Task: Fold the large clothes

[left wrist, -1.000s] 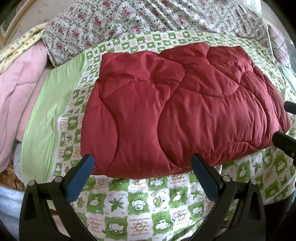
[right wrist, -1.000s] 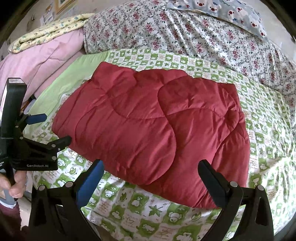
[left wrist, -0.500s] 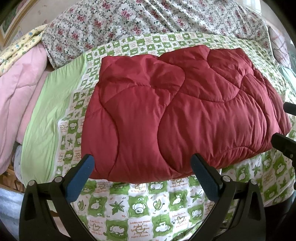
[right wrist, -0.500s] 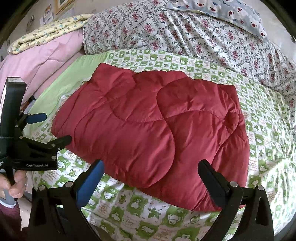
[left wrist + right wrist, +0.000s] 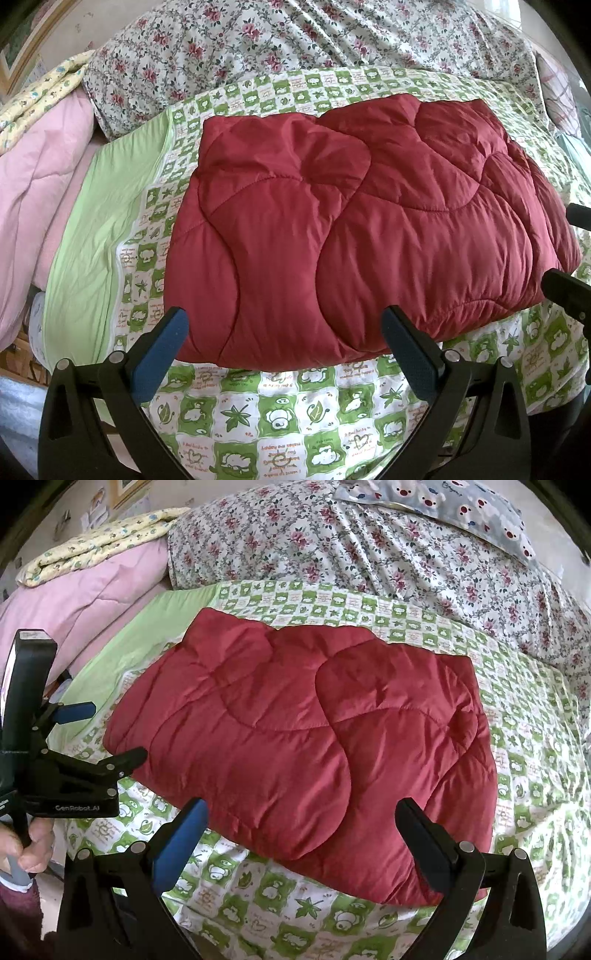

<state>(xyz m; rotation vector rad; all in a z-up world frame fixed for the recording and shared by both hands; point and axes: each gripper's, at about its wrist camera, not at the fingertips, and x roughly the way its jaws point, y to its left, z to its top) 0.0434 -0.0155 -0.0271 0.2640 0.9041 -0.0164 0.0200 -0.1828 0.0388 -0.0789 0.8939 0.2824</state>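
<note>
A dark red quilted padded garment (image 5: 362, 229) lies folded into a thick rectangle on the green-and-white patterned bed sheet (image 5: 280, 410); it also shows in the right wrist view (image 5: 303, 746). My left gripper (image 5: 284, 328) is open and empty, hovering just short of the garment's near edge. My right gripper (image 5: 303, 819) is open and empty, at the near edge of the garment. The left gripper also shows in the right wrist view (image 5: 107, 734), held by a hand at the left.
A floral quilt (image 5: 369, 546) is bunched along the back of the bed. Pink bedding (image 5: 33, 192) and a yellow patterned blanket (image 5: 96, 542) are piled at the left. A plain light-green band of sheet (image 5: 96, 236) runs along the left. A bear-print pillow (image 5: 465, 506) lies at the back right.
Both grippers have drawn back slightly from the garment, so it sits a little higher and farther in both views. Both stay open. The garment has not moved.
</note>
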